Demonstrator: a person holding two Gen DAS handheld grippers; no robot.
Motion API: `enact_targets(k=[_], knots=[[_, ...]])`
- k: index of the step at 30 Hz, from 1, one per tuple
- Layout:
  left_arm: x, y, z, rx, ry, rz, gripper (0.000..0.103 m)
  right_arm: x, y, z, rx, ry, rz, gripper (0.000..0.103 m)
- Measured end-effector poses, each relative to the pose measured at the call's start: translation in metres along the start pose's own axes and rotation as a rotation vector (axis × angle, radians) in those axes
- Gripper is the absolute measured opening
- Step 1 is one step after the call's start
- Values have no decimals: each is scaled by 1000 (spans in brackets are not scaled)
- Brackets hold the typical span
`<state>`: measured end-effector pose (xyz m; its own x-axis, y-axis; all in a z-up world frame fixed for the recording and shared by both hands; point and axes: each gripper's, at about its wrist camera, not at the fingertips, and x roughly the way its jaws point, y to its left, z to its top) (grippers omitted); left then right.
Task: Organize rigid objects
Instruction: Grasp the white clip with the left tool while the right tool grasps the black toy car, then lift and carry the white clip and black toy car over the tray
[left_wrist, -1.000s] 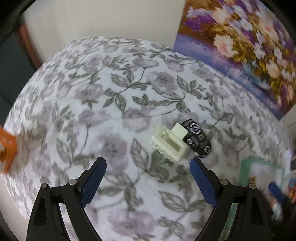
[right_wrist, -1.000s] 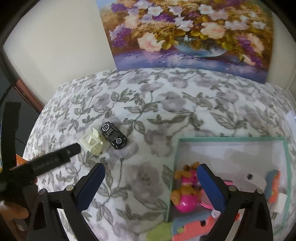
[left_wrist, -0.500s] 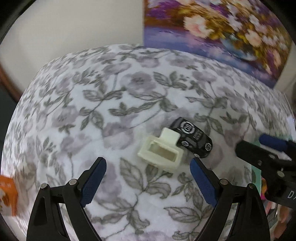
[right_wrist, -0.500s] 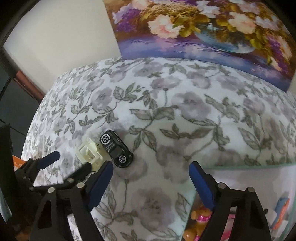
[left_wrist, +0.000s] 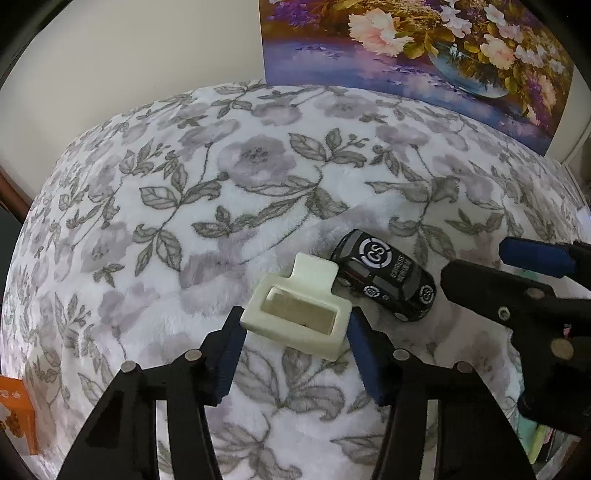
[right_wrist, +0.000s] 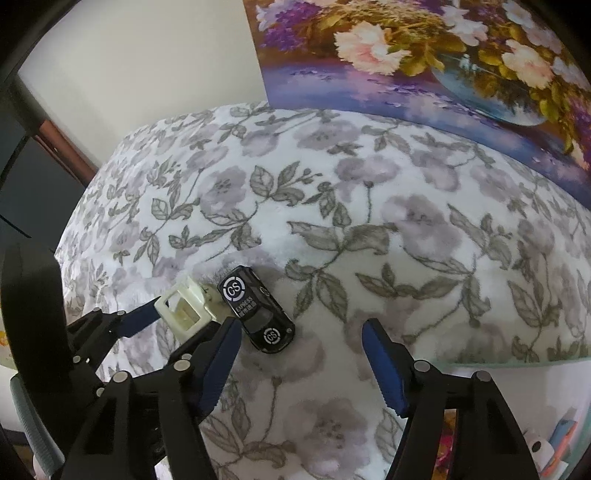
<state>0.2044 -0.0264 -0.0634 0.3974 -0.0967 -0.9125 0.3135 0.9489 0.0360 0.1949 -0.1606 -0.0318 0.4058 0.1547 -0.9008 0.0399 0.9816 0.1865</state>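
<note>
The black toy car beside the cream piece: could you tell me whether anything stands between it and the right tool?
Nothing visible does. The black toy car lies on bare floral blanket, ahead of the right tool. The cream plastic piece touches its far side, between the left tool's fingers.

I've brought the left tongs (left_wrist: 293, 328) down and in on the cream plastic frame (left_wrist: 297, 314); a second ago it lay well ahead of them, now it sits between the blue pads, which have just been closing and touch its two ends. The right tongs (right_wrist: 301, 338) have swung away from the mint-rimmed box toward the black toy car (right_wrist: 258, 312), their jaws also just closing, nothing between them. Their tips now show just beside the car in the left view.
</note>
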Motion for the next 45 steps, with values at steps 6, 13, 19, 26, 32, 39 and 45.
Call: enact_targets(k=[6, 13, 19, 26, 32, 39, 45], knots=[[-3, 20, -2, -38, -2, 21, 56, 13, 14, 3, -38, 21, -9, 65], [-3, 45, -8, -83, 11, 40, 56, 33, 31, 6, -77, 48, -17, 58], [-3, 52, -9, -86, 4, 49, 56, 48, 42, 9, -110, 62, -44, 51], [3, 57, -8, -95, 9, 50, 54, 57, 52, 8, -148, 60, -91, 50], [-1, 54, -11, -93, 14, 74, 53, 52, 61, 4, -180, 40, -124, 39], [-22, 48, -18, -106, 16, 83, 53, 26, 52, -14, -140, 21, -90, 39], [-60, 33, -24, -109, -13, 76, 53, -15, 44, -33, -106, -23, -76, 39]])
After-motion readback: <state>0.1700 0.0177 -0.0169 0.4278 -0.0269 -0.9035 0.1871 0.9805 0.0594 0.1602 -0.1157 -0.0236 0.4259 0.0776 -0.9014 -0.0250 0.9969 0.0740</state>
